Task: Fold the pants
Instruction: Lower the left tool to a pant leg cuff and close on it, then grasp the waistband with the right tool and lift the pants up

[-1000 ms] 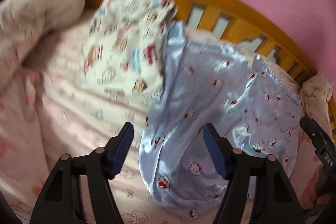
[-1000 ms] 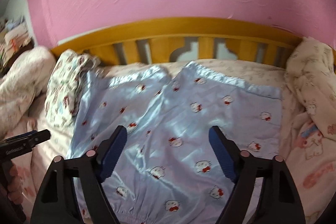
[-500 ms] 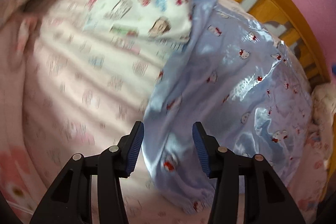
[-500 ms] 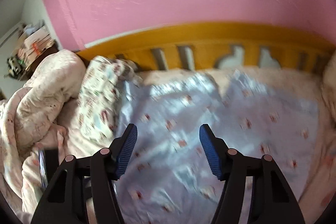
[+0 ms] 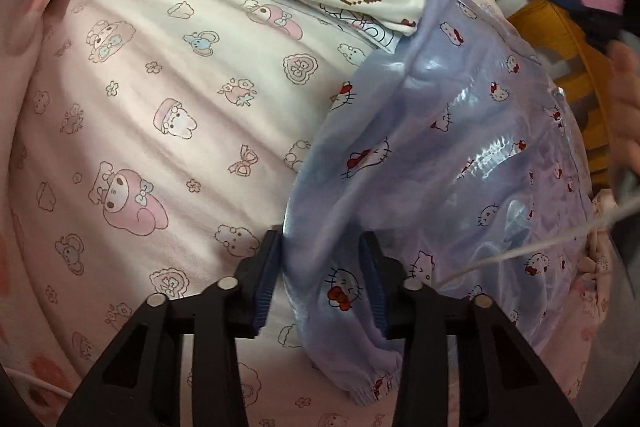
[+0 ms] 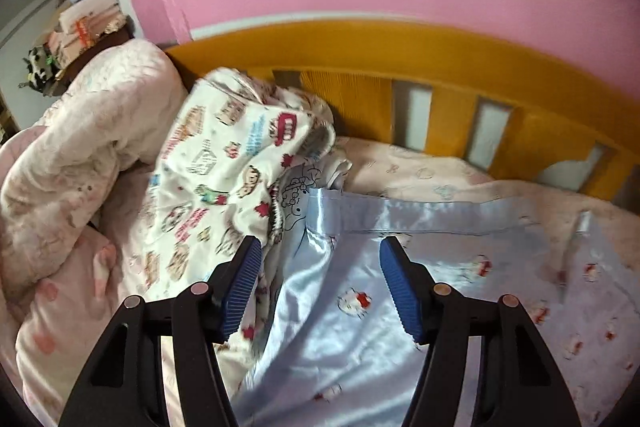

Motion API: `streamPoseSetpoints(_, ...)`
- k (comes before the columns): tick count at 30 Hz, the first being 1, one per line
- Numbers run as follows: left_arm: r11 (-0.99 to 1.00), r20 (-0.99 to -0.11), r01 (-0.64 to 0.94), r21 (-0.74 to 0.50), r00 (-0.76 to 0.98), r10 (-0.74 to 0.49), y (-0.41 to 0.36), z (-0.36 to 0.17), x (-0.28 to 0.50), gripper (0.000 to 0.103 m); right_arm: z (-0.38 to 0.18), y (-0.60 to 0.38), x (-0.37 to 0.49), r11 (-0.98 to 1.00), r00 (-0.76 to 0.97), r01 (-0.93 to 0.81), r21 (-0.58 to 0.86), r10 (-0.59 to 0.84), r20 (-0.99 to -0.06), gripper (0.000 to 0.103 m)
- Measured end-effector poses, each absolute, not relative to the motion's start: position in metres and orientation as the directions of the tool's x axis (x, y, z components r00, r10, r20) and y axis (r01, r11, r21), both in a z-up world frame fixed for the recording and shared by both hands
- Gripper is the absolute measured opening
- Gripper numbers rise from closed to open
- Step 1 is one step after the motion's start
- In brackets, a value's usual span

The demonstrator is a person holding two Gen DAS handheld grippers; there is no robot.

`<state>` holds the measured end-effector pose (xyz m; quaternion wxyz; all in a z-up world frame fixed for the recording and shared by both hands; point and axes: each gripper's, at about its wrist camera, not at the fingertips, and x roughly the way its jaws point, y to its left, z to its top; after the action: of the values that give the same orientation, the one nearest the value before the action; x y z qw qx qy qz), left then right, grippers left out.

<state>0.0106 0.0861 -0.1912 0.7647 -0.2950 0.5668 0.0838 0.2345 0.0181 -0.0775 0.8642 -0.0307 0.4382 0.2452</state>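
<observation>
On the pink bedsheet (image 5: 168, 75) our blue satin pants (image 5: 460, 155) lay spread and unfolded, so every fold was left, as our left gripper (image 5: 322, 279) was closing around a leg hem while our right gripper (image 6: 320, 283) hung half-open above the waistband, holding nothing.

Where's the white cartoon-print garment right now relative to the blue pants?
The white cartoon-print garment lies bunched on the bed just left of the blue pants in the right wrist view, touching their waistband corner, with the wooden headboard behind.
</observation>
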Motion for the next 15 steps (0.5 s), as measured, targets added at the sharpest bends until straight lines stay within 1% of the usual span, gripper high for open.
streamPoseSetpoints(2,0.803,-0.905,-0.451,-0.389,0.350,-0.242,0.085,-0.192,0.009,0.034,-0.091,0.024,0.247,0.881,0.476,-0.439,0.175,0.393,-0.787,0.062)
streamPoseSetpoints(4,0.785,-0.891,-0.447,-0.428,0.352,-0.286,0.083,-0.193,0.008,0.034,-0.105,0.029,0.259,0.884,0.453,-0.432,0.181,0.386,-0.804,0.057)
streamPoseSetpoints(5,0.785,-0.888,-0.439,-0.437,0.348,-0.300,0.080,-0.193,0.008,0.034,-0.111,0.029,0.262,0.884,0.445,-0.429,0.184,0.384,-0.809,0.057)
streamPoseSetpoints(9,0.817,-0.903,-0.416,-0.399,0.332,-0.272,0.071,-0.194,0.011,0.033,-0.130,0.031,0.275,0.882,0.415,-0.427,0.199,0.387,-0.824,0.052)
streamPoseSetpoints(10,0.819,-0.904,-0.417,-0.395,0.333,-0.267,0.070,-0.194,0.012,0.026,-0.133,0.031,0.276,0.880,0.410,-0.430,0.205,0.392,-0.824,0.050)
streamPoseSetpoints(11,0.818,-0.905,-0.420,-0.394,0.332,-0.265,0.070,-0.194,0.012,0.010,-0.136,0.032,0.278,0.878,0.407,-0.432,0.208,0.396,-0.824,0.047)
streamPoseSetpoints(12,0.815,-0.905,-0.423,-0.397,0.329,-0.270,0.071,-0.196,0.014,0.002,-0.140,0.032,0.280,0.874,0.399,-0.437,0.214,0.402,-0.824,0.036)
streamPoseSetpoints(13,0.807,-0.902,-0.427,-0.407,0.328,-0.281,0.069,-0.197,0.015,0.001,-0.142,0.032,0.280,0.870,0.393,-0.442,0.220,0.408,-0.824,0.016)
streamPoseSetpoints(14,0.802,-0.900,-0.433,-0.412,0.330,-0.284,0.069,-0.197,0.015,0.001,-0.143,0.032,0.280,0.866,0.393,-0.448,0.220,0.413,-0.822,0.007)
streamPoseSetpoints(15,0.801,-0.896,-0.428,-0.418,0.341,-0.286,0.069,-0.194,0.015,0.001,-0.141,0.031,0.278,0.867,0.406,-0.452,0.212,0.412,-0.816,0.006)
